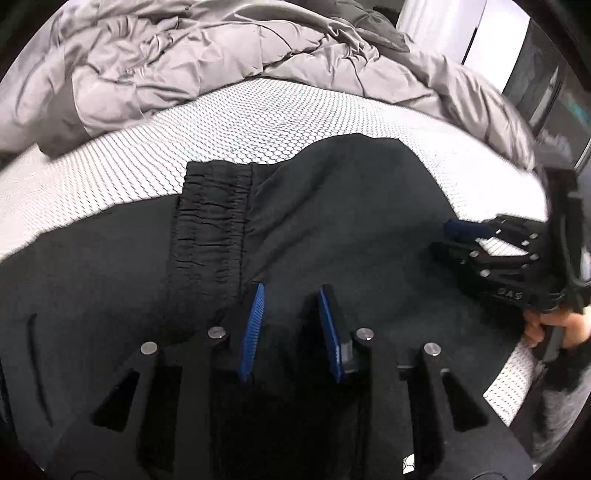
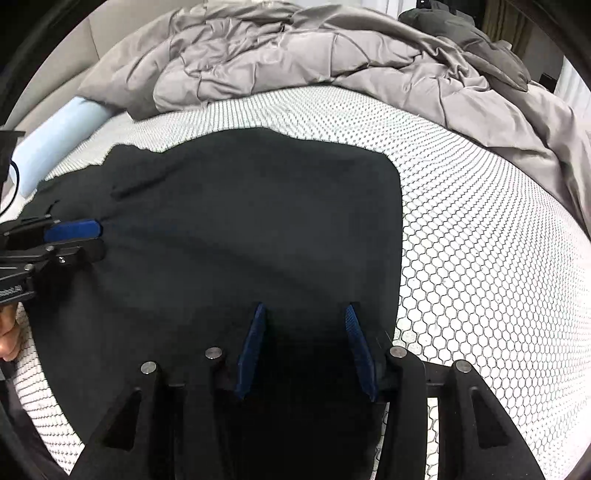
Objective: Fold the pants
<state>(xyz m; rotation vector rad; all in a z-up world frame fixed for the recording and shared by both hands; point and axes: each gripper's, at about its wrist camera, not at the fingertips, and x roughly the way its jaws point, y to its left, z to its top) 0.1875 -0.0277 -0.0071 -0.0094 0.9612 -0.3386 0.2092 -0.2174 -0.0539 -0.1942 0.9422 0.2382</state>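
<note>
Black pants (image 1: 332, 206) lie flat on the white hexagon-patterned mattress (image 1: 110, 166), their gathered elastic waistband (image 1: 214, 218) turned over on top. My left gripper (image 1: 291, 288) hovers just right of the waistband. Its blue pads stand apart and only flat cloth shows between them. In the right wrist view the same pants (image 2: 240, 221) fill the middle. My right gripper (image 2: 306, 305) is over their right edge, with its jaws wide and nothing pinched. Each gripper also shows from the side in the other view: the right gripper (image 1: 448, 238) and the left gripper (image 2: 98, 236).
A crumpled grey comforter (image 2: 295, 55) is heaped along the far side of the mattress (image 2: 480, 221), with a darker blanket (image 2: 461, 33) behind it. A pale blue bolster (image 2: 62, 129) lies at the far left. A person's hand (image 1: 554, 328) grips the right tool.
</note>
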